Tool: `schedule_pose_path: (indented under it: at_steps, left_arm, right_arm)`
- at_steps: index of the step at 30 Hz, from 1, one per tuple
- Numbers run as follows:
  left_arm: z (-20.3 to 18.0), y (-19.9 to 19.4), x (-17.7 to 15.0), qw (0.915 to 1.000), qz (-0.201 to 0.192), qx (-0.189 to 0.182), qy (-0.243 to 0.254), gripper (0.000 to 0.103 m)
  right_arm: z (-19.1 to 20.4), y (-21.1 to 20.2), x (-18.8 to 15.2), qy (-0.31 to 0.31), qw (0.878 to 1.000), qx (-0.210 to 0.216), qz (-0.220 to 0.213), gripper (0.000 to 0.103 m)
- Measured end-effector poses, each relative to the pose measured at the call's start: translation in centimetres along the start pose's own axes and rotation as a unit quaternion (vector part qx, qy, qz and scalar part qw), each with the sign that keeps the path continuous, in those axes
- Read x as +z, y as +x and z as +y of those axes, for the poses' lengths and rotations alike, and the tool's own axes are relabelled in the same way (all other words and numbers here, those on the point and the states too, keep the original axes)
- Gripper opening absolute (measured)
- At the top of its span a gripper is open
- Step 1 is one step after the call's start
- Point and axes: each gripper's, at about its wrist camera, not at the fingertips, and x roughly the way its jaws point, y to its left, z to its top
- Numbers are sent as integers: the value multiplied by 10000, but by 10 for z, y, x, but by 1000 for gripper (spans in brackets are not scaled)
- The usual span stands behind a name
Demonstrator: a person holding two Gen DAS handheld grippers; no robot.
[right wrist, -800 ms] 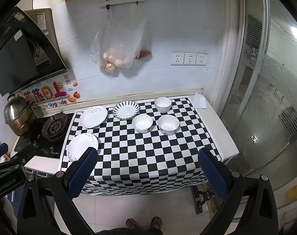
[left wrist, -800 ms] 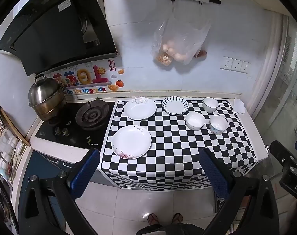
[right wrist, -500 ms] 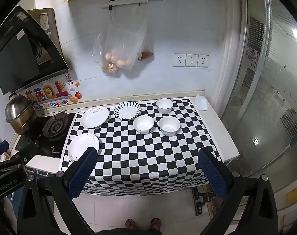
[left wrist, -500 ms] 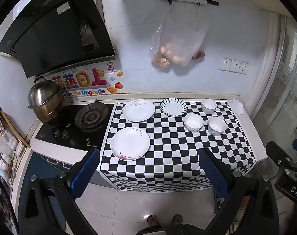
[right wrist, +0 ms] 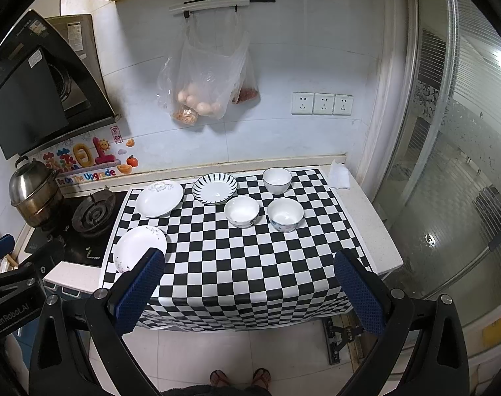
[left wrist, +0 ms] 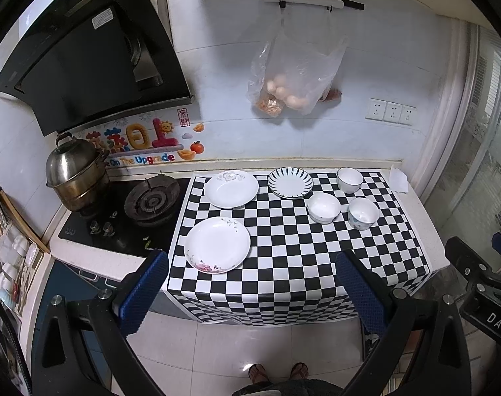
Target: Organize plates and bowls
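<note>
On the checkered counter (left wrist: 283,250) lie three plates: a white floral plate (left wrist: 217,245) at the front left, a white plate (left wrist: 231,189) behind it, and a blue-striped plate (left wrist: 290,183). Three white bowls stand to the right: a back bowl (left wrist: 349,180), a middle bowl (left wrist: 323,208) and a right bowl (left wrist: 363,213). The same dishes show in the right wrist view: floral plate (right wrist: 136,247), striped plate (right wrist: 215,188), middle bowl (right wrist: 242,211). My left gripper (left wrist: 250,290) and right gripper (right wrist: 247,292) are both open and empty, held high in front of the counter.
A gas stove (left wrist: 151,202) with a steel pot (left wrist: 75,173) stands left of the counter, under a range hood (left wrist: 85,56). A plastic bag of eggs (left wrist: 293,76) hangs on the wall. A paper tissue (left wrist: 399,180) lies at the back right corner. A glass door (right wrist: 455,181) is to the right.
Both views have shifted slightly; the counter sits a little lower and closer in the frames. No dish has moved and both grippers stay open.
</note>
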Motion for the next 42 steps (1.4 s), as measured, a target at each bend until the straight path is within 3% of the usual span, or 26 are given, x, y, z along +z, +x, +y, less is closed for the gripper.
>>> schedule_pose_path:
  at_steps: [42]
  left_arm:
    - [-5,12,-12,10000,51,-63,-1,103]
  right_arm:
    - [-2,11,-1,32,9999,-113,73,103]
